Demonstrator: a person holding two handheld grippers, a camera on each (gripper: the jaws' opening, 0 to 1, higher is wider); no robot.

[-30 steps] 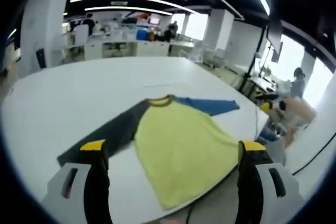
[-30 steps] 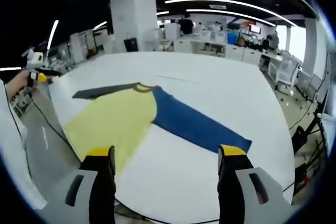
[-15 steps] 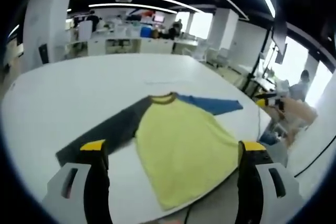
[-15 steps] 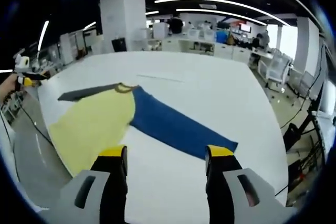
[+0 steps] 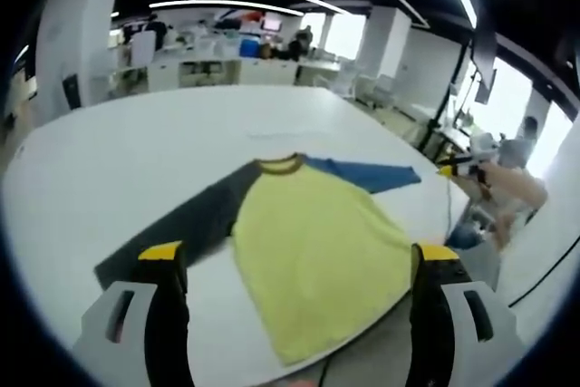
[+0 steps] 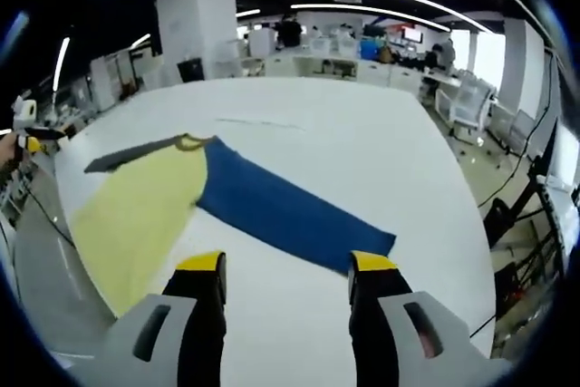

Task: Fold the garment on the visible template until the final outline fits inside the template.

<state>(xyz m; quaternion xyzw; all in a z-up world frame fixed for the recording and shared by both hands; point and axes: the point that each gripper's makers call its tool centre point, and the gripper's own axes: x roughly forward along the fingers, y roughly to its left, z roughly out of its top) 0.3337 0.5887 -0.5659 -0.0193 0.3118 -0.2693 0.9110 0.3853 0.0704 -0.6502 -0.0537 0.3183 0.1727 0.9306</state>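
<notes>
On the white desk [image 5: 109,169], lying spread flat: the garment [image 5: 313,242], yellow body, dark sleeve toward 8 o'clock, blue sleeve toward 2 o'clock in the left gripper view. Hovering above it, jaws wide apart and gripping nothing: left tool [image 5: 299,265]. Hanging over the blue sleeve's cuff, likewise parted and empty: right tool [image 6: 287,269].

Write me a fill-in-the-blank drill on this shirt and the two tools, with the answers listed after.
1. The long-sleeved shirt lying flat on the white table has a ____ body.
2. The sleeve nearest the right tool is ____.
3. The sleeve nearest the left tool is dark ____.
4. Both tools have their jaws ____.

Answers: yellow; blue; grey; open
</notes>
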